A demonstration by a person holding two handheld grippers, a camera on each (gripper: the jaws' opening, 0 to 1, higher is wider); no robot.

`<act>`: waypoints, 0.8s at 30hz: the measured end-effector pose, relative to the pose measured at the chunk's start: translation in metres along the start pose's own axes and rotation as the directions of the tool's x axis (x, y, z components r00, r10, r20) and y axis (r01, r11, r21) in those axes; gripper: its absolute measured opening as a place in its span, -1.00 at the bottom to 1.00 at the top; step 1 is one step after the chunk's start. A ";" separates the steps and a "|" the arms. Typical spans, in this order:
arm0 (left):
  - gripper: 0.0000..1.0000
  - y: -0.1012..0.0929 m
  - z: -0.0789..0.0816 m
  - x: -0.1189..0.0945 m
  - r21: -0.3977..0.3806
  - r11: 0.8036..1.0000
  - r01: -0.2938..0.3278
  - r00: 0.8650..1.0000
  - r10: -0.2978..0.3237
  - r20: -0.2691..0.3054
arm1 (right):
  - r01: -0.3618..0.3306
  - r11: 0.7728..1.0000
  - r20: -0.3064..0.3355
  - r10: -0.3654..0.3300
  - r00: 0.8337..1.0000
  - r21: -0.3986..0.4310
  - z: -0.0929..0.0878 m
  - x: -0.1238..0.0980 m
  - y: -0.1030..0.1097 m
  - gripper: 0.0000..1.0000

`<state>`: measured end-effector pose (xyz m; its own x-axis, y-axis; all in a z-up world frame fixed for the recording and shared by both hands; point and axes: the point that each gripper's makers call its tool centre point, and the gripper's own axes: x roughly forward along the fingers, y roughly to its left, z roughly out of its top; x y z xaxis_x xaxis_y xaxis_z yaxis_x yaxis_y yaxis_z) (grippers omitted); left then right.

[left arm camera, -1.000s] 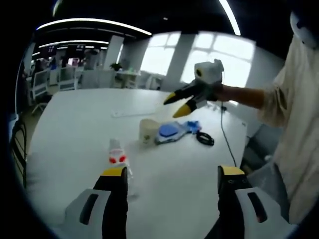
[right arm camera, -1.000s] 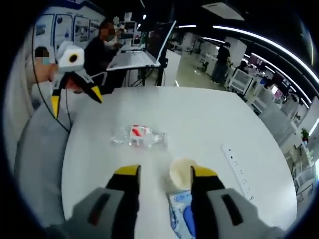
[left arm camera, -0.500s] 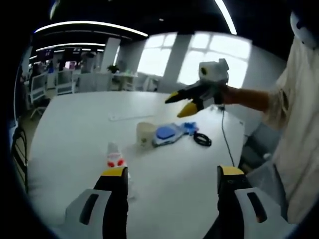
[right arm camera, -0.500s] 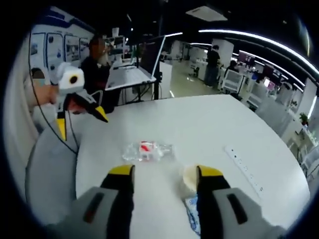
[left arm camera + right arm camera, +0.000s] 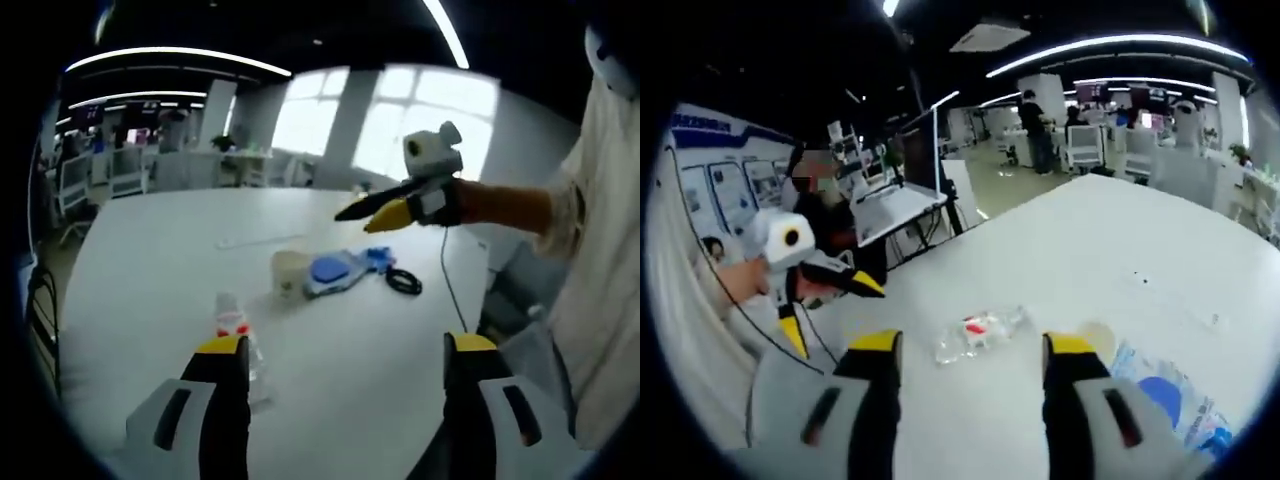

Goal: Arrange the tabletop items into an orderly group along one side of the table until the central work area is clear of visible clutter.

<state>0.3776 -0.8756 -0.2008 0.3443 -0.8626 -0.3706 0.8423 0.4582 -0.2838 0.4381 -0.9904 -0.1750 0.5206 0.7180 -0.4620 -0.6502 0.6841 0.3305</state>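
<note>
I see my left gripper and right gripper both spread apart, holding nothing above the white table, where the plastic bottle lies near the paper cup, with the blue packet touching that cup.

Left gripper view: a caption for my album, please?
Open tongs hover over a white table with a plastic bottle.
</note>
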 end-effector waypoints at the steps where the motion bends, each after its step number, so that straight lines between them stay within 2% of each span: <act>1: 0.54 0.001 0.000 -0.001 -0.001 1.000 -0.002 1.000 0.002 0.002 | -0.009 0.999 0.011 0.008 1.000 0.045 0.000 0.002 0.003 0.10; 3: 0.54 0.002 0.000 -0.003 0.001 1.000 -0.004 1.000 0.004 0.002 | -0.019 0.993 0.042 0.014 0.999 0.115 0.002 0.007 0.007 0.09; 8: 0.53 0.003 0.001 -0.007 0.002 1.000 -0.004 1.000 0.004 0.006 | -0.016 0.972 0.065 0.000 0.998 0.236 -0.002 0.021 0.011 0.09; 10: 0.52 0.004 0.000 -0.008 0.005 1.000 -0.004 1.000 0.004 0.005 | -0.052 0.945 0.098 0.021 0.995 0.324 0.000 0.028 0.016 0.09; 13: 0.52 0.004 -0.001 -0.010 0.003 1.000 -0.002 1.000 0.002 0.005 | -0.045 0.915 0.140 -0.013 0.990 0.401 0.000 0.036 0.011 0.09; 16: 0.51 0.006 -0.003 -0.012 0.000 1.000 -0.002 1.000 0.002 0.003 | -0.067 0.849 0.189 -0.040 0.981 0.525 0.003 0.047 0.006 0.09; 17: 0.51 0.006 -0.003 -0.013 -0.001 1.000 -0.002 1.000 0.002 0.003 | -0.066 0.841 0.190 -0.044 0.981 0.536 0.002 0.048 0.004 0.09; 18: 0.51 0.008 -0.004 -0.014 -0.003 1.000 -0.002 1.000 0.002 0.003 | -0.059 0.818 0.203 -0.071 0.977 0.572 0.002 0.054 -0.001 0.08; 21: 0.50 0.010 -0.007 -0.016 -0.005 1.000 -0.003 1.000 0.003 -0.002 | -0.048 0.799 0.203 -0.095 0.975 0.600 0.001 0.064 -0.007 0.07; 23: 0.50 0.013 -0.008 -0.018 -0.010 1.000 -0.005 1.000 0.005 -0.003 | -0.039 0.773 0.202 -0.117 0.972 0.633 0.001 0.072 -0.012 0.07; 24: 0.49 0.014 -0.009 -0.018 -0.011 1.000 -0.006 1.000 0.006 -0.004 | -0.037 0.773 0.204 -0.121 0.972 0.633 0.001 0.076 -0.013 0.06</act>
<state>0.3796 -0.8512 -0.2062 0.3476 -0.8591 -0.3757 0.8355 0.4656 -0.2918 0.4866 -0.9448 -0.2132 0.6971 0.6411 -0.3211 -0.1714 0.5839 0.7935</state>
